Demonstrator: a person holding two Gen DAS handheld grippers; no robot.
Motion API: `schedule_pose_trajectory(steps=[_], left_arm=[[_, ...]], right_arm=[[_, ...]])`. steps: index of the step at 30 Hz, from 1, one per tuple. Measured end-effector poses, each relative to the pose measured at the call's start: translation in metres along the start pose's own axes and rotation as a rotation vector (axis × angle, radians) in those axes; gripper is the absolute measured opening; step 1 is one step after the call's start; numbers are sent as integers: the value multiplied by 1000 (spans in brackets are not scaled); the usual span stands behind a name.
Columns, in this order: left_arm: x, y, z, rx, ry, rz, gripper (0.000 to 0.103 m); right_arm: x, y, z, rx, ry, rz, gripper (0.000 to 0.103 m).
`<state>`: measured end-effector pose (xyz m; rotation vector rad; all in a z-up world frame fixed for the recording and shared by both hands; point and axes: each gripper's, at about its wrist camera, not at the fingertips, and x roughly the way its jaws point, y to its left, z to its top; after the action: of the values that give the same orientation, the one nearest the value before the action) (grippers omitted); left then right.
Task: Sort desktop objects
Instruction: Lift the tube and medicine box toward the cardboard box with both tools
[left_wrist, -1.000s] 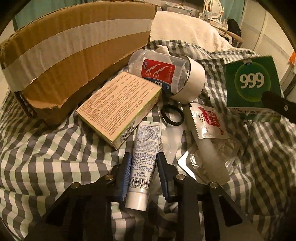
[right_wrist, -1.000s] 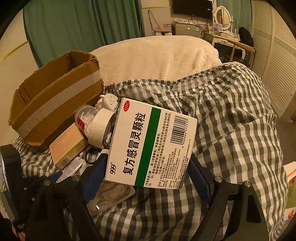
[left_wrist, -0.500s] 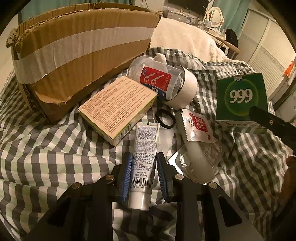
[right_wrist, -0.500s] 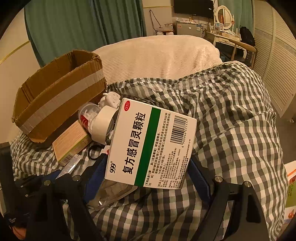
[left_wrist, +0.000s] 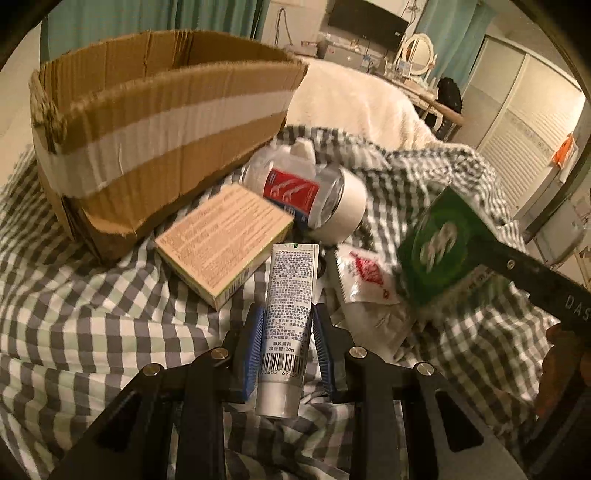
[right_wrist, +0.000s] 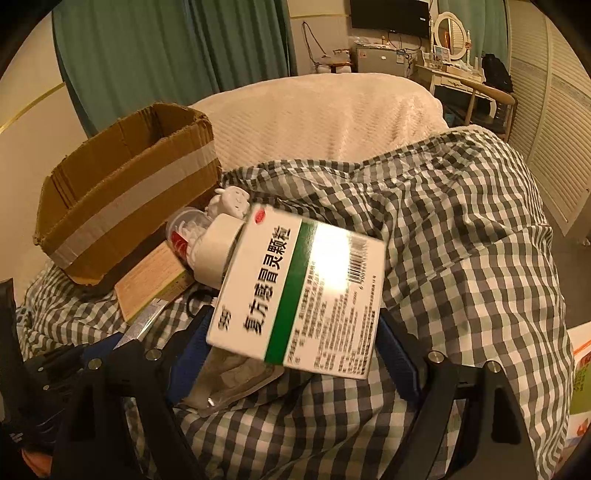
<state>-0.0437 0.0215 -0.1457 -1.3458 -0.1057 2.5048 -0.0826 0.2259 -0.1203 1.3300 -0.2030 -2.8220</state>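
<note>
My left gripper (left_wrist: 287, 345) is shut on a white tube (left_wrist: 288, 317) and holds it above the checked cloth. My right gripper (right_wrist: 291, 354) is shut on a white and green 999 medicine box (right_wrist: 299, 299), lifted off the cloth; the box also shows, blurred, in the left wrist view (left_wrist: 439, 251). An open cardboard box (left_wrist: 159, 125) with a white tape band stands at the back left, and also shows in the right wrist view (right_wrist: 125, 206). A beige carton (left_wrist: 225, 236) and a clear jar with a white lid (left_wrist: 314, 199) lie in front of it.
A sachet with red print (left_wrist: 364, 273) and clear plastic packaging (right_wrist: 229, 376) lie on the checked cloth (right_wrist: 461, 258). A small white figure (right_wrist: 229, 201) sits behind the jar. A cream blanket (right_wrist: 325, 118) covers the bed beyond.
Both grippers have risen with their loads; the cardboard box's open inside now shows in the left view. The 999 box has tilted and moved left toward the pile.
</note>
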Motion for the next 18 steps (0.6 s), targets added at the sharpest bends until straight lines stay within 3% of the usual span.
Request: schedule_pose_trajectory(steps=[12,18], left_arm=[[-36,-1,21,-1,-120,-19,27],[-74,0,48,19,-263,-2,27]], right_arm=[[-20,15,4,-22,-24,56,82],[-52,34,30,-59,-97,134,82]])
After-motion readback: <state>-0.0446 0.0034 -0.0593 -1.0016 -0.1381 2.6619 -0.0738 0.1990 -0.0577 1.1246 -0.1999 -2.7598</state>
